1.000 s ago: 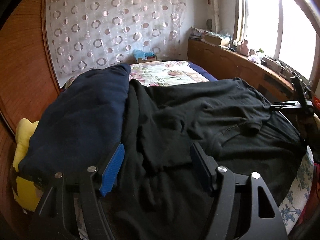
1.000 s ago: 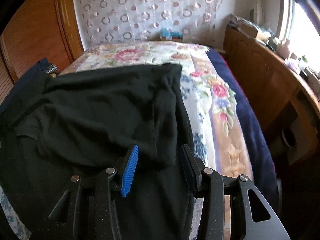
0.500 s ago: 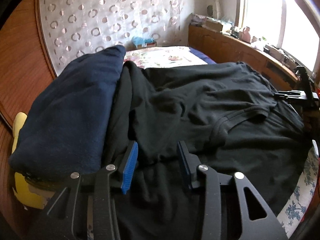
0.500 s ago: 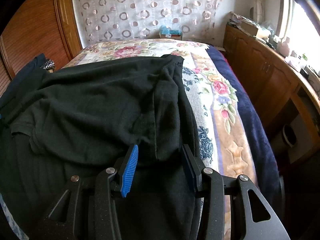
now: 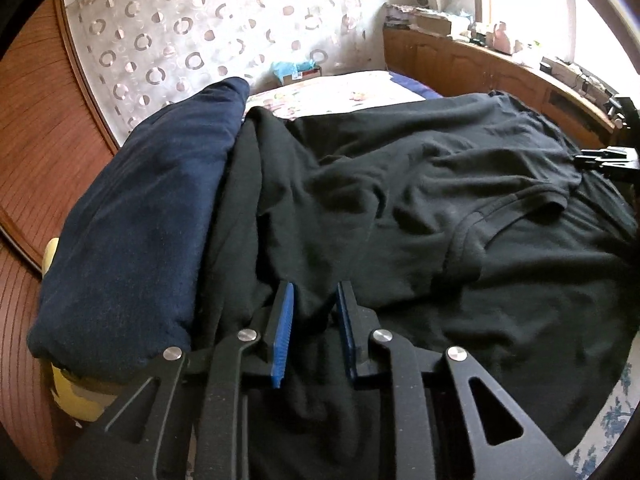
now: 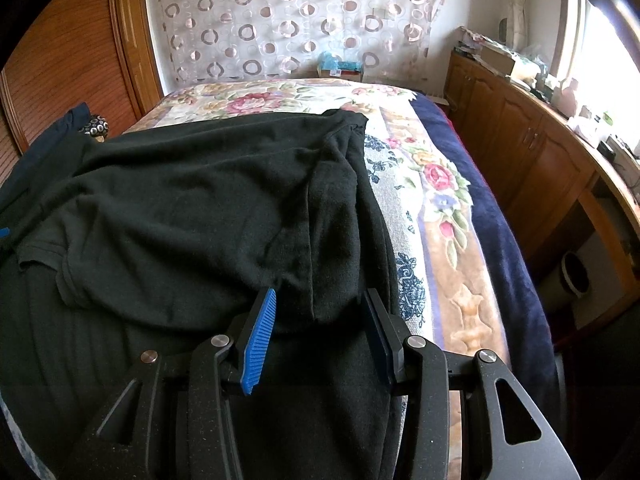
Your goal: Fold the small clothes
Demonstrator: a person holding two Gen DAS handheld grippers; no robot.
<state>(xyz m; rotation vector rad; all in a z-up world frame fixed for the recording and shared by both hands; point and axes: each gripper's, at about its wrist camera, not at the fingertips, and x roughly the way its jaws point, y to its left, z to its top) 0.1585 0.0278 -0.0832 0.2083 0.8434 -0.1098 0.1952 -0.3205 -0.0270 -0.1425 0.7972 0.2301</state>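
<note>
While the black T-shirt [image 5: 420,200] lies spread across the floral bedspread [image 6: 432,184], its upper part is doubled over toward the near side, so the ribbed collar [image 5: 500,208] rests on the lower layer of fabric. At the near left edge of this fold, the left gripper [image 5: 312,312] has its blue-padded fingers [image 5: 282,332] drawn close together with a bunch of the shirt's cloth between them; they look clamped on it. On the other side, the right gripper [image 6: 318,316] straddles the folded edge of the shirt [image 6: 224,208] with its fingers standing clearly apart, the hem hanging in the gap and touching neither pad as far as can be told. In the left wrist view, the right gripper's black frame [image 5: 604,158] shows at the far right edge of the shirt. A folded navy blanket [image 5: 136,216] lies just beside the shirt on its left, resting over something yellow [image 5: 76,396]. Behind the bed hangs a curtain with ring patterns [image 6: 288,12], and wooden cabinets [image 6: 520,140] run along the window side.
</note>
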